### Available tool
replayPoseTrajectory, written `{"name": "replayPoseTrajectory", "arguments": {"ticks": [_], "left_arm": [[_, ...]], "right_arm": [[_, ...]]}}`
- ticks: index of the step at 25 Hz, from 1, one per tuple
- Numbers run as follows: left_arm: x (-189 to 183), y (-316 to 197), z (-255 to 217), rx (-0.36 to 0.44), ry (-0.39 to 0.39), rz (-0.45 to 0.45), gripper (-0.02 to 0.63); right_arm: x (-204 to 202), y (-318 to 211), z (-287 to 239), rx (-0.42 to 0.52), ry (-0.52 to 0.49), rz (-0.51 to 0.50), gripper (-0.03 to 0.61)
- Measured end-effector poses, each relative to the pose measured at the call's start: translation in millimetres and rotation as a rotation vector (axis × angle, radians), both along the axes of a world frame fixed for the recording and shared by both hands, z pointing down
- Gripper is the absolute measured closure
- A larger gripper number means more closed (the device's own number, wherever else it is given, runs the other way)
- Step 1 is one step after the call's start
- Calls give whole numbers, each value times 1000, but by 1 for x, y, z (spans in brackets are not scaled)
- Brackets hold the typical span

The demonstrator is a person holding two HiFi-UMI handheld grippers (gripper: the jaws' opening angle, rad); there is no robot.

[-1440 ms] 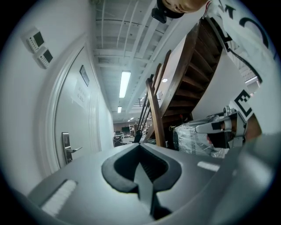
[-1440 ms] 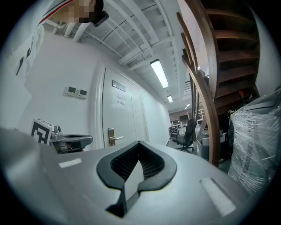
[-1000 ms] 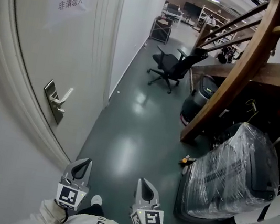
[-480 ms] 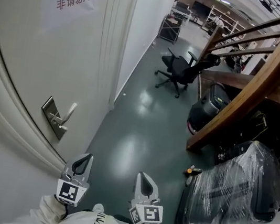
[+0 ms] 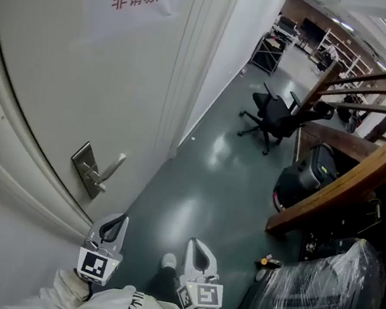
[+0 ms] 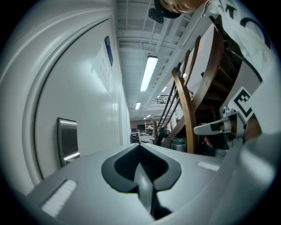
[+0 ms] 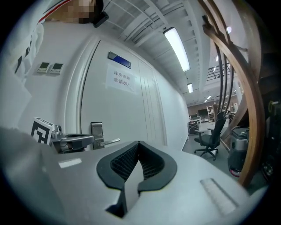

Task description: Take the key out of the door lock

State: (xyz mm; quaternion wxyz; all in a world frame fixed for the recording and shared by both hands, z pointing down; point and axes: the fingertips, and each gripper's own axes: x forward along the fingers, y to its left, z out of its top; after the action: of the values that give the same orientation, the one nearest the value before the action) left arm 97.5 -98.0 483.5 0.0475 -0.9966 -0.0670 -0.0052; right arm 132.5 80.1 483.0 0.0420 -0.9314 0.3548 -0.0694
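Left gripper and right gripper are hovering closed and empty, near the door lock.
Both are pointing forward side by side, jaws pressed together with nothing between them. The metal lock plate with its lever handle is sitting on the white door, left of and just beyond the left gripper. The key is too small to make out.

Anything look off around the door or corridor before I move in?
Nothing damaged or spilled. Only oddity: an office chair stands alone on the open floor. At the door handle, any key is too small to make out.
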Motion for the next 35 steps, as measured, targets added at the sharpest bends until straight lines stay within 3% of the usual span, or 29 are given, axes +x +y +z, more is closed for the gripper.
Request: {"name": "replayPoseTrajectory", "arguments": {"ticks": [10,19,30,35], "left_arm": [[42,-44,-10,22,8,-253,615],[46,-79,-15,24,-8,-558,615],[7,-93,-12,34,-15,-916,615],[-18,-90,-5,13,-27,-1026,615]], "right_arm": [[87,-84,4,22,-10,-311,578],[123,-158,-1,24,-10,-650,578],[105,-218,4,34,-36,-1019,578],[94,-238,4,34,-35,-1117,578]]}}
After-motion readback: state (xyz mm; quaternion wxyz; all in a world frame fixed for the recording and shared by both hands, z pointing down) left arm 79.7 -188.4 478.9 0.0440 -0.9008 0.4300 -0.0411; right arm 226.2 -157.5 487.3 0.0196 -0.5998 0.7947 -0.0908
